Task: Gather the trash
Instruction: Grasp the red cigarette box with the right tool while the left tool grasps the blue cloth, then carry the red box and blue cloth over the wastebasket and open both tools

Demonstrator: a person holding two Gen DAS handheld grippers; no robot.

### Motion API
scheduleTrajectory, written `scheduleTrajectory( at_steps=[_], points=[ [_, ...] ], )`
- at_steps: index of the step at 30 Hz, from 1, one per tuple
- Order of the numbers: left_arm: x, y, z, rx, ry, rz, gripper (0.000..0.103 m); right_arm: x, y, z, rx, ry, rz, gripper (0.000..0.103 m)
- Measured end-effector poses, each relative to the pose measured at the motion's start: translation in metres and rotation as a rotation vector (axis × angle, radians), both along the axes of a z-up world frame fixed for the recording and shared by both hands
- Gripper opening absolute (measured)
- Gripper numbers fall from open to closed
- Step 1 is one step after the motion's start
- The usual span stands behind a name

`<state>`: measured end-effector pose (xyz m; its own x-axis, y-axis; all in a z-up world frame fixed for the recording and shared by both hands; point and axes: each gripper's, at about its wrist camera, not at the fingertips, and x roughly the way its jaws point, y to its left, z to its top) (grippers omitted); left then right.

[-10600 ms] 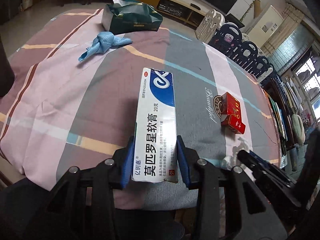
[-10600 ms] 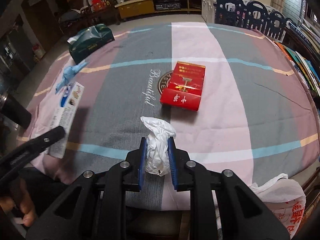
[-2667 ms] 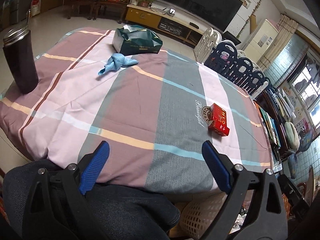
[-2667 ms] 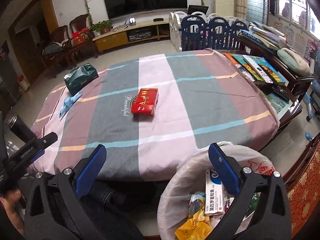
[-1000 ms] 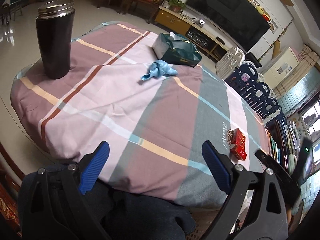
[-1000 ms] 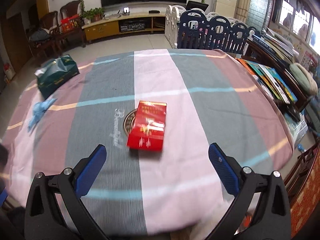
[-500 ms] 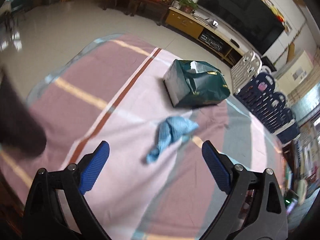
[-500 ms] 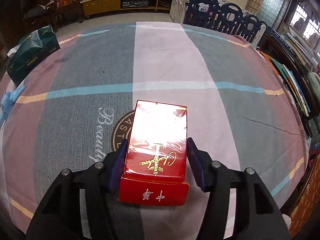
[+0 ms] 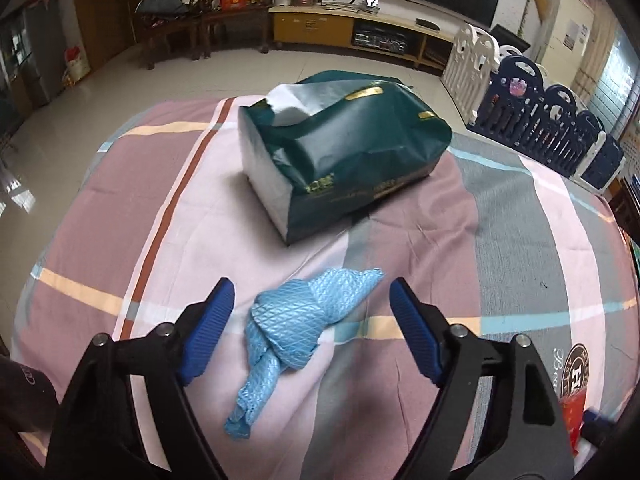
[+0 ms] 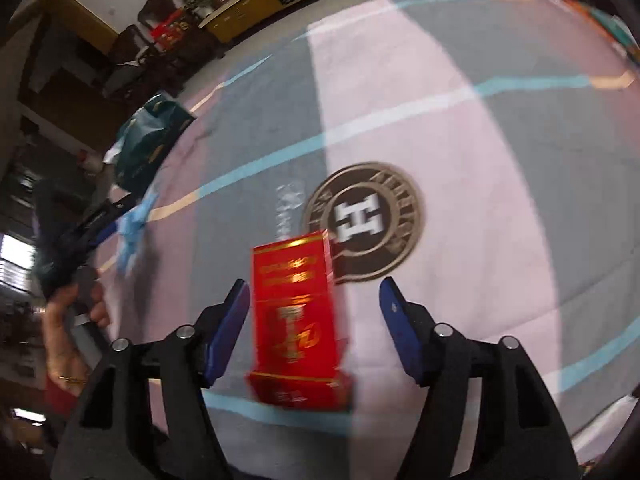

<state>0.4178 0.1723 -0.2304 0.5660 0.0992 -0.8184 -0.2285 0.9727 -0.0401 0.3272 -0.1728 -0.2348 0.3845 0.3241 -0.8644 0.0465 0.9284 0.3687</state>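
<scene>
I am closing my left gripper (image 9: pixel 310 330) around the knotted blue mesh cloth (image 9: pixel 298 326), which is lying on the striped tablecloth (image 9: pixel 500 248) between the blue pads; neither pad is touching it yet. It looks soft and light, so I judge the thick knot the best place to pinch, since the thin tail would slip out. My right gripper (image 10: pixel 312 330) is opening, jaws wide, with the red cigarette pack (image 10: pixel 298 330) sitting between them, nearer the left pad; the blur hides whether that pad touches it. The pack looks stiff, light and glossy, so gripping its long flat sides should suit. I am counting one cloth, one pack, and one green tissue pack (image 9: pixel 344 150) beyond the cloth.
</scene>
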Motion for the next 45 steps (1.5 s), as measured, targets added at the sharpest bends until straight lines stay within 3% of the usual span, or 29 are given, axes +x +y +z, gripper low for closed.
scheduleTrajectory(
  at_steps=[3,8,13,18,23,25,26,27,29,30,32,38,40,45],
  points=[
    [0.002,0.0,-0.002,-0.008,0.004,-0.002,0.075,-0.001,-0.001,0.009,-0.225,-0.036,-0.033,0.072],
    [0.003,0.002,-0.007,-0.009,0.013,-0.003,0.061,-0.016,0.032,0.02,-0.281,-0.087,0.084,0.075],
    [0.0,0.002,-0.008,0.031,0.012,-0.018,0.03,-0.028,0.08,0.002,-0.462,-0.093,0.172,0.077],
    [-0.006,0.009,-0.003,0.002,0.009,-0.021,0.027,-0.033,0.09,-0.013,-0.53,-0.072,0.197,0.077],
    [-0.004,0.006,-0.005,0.021,0.018,-0.029,0.031,-0.021,0.078,-0.016,-0.529,-0.058,0.151,0.077],
    [-0.002,0.003,-0.007,0.025,0.025,-0.04,0.045,-0.017,0.078,-0.017,-0.526,-0.056,0.144,0.077],
    [-0.001,0.0,-0.009,0.036,0.027,-0.045,0.045,-0.017,0.078,-0.017,-0.521,-0.057,0.145,0.072],
    [0.0,-0.001,-0.01,0.051,0.033,-0.049,0.045,-0.016,0.078,-0.017,-0.514,-0.056,0.151,0.058],
    [0.0,-0.006,-0.014,0.094,0.041,-0.064,0.043,-0.015,0.08,-0.016,-0.499,-0.062,0.155,0.057],
    [0.0,-0.008,-0.014,0.113,0.038,-0.065,0.033,-0.016,0.08,-0.015,-0.497,-0.066,0.155,0.057],
    [-0.002,-0.008,-0.013,0.133,0.03,-0.067,0.026,-0.02,0.077,-0.009,-0.479,-0.082,0.142,0.056],
    [-0.036,0.001,0.027,0.034,-0.119,-0.045,0.022,-0.052,0.043,0.038,-0.411,-0.156,0.077,0.056],
    [-0.058,-0.004,0.046,-0.037,-0.165,-0.047,0.022,-0.077,0.021,0.061,-0.4,-0.189,0.045,0.056],
    [-0.125,-0.062,0.078,-0.158,-0.216,-0.147,0.022,-0.149,-0.039,0.101,-0.425,-0.208,-0.03,0.057]
  ],
)
